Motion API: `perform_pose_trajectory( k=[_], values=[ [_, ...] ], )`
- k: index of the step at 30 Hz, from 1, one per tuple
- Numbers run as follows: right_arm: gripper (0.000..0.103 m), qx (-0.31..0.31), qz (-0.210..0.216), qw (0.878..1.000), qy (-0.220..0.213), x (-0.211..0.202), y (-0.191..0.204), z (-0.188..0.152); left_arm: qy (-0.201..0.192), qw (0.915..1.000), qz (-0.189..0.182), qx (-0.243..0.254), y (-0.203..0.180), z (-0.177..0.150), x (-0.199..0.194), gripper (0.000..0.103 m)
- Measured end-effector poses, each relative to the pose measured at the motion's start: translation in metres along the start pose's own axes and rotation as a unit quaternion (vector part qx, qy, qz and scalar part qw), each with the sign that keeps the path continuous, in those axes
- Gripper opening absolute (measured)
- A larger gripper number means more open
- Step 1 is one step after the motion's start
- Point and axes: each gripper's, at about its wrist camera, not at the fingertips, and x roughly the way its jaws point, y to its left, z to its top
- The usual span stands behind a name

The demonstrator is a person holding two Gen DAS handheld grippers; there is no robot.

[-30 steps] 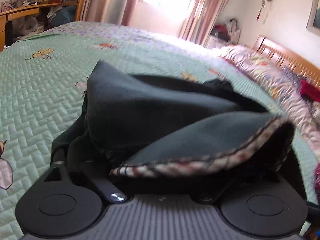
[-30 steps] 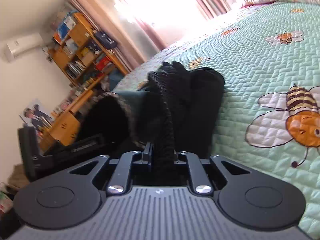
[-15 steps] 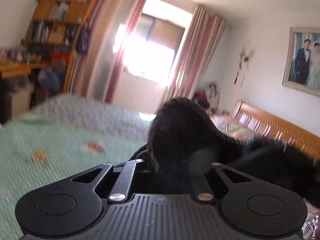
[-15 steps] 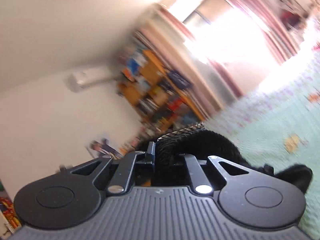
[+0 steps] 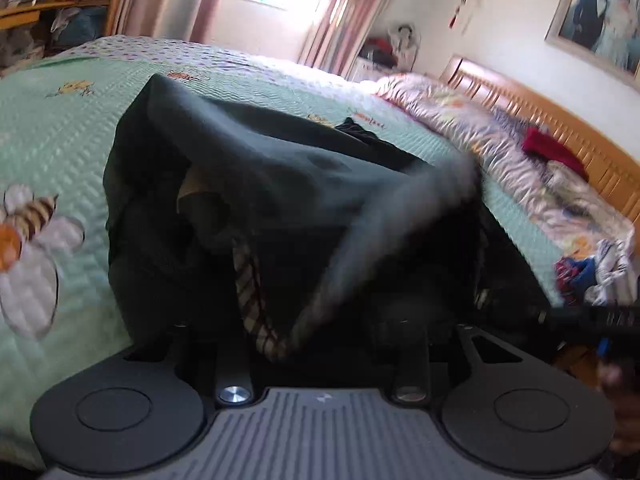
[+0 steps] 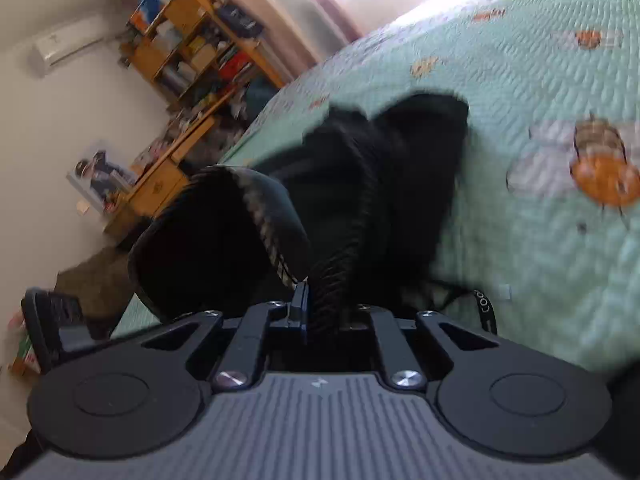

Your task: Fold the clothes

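Observation:
A dark green-black garment [image 5: 280, 184] with a plaid-lined edge lies bunched on the green bee-print quilt [image 5: 60, 128]. It drapes over my left gripper [image 5: 320, 320] and hides the fingertips. Those jaws stand well apart and are opening, with the plaid edge hanging loose and blurred between them. In the right wrist view the same garment [image 6: 400, 168] stretches away over the quilt [image 6: 540, 60]. My right gripper [image 6: 326, 304] pinches its black ribbed hem in a narrow gap, and its jaws are starting to open.
A folded floral duvet [image 5: 500, 136] with a red cloth [image 5: 548, 152] lies along the wooden headboard [image 5: 560, 120]. Loose clothes [image 5: 592, 272] sit at the bed's right edge. Beyond the bed's far side stand a bookshelf [image 6: 192, 48] and a desk [image 6: 160, 184].
Half a second ago both grippers were swung up facing the room with the garment lifted. Now both point down at the bed again, the garment has dropped onto the quilt, and the left jaws stand wider.

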Motion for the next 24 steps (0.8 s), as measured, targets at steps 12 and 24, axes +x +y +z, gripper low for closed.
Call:
perform_pose_trajectory(
  k=[12,24],
  values=[
    [0.078,-0.003,0.028,0.99,-0.137,-0.055,-0.005,0.071,-0.027,0.9994,-0.008,0.02,-0.004,-0.003,-0.056,0.074],
    [0.054,-0.012,-0.026,0.999,-0.042,0.079,-0.003,0.088,-0.042,0.999,0.012,0.01,0.006,0.005,-0.07,0.079]
  ],
)
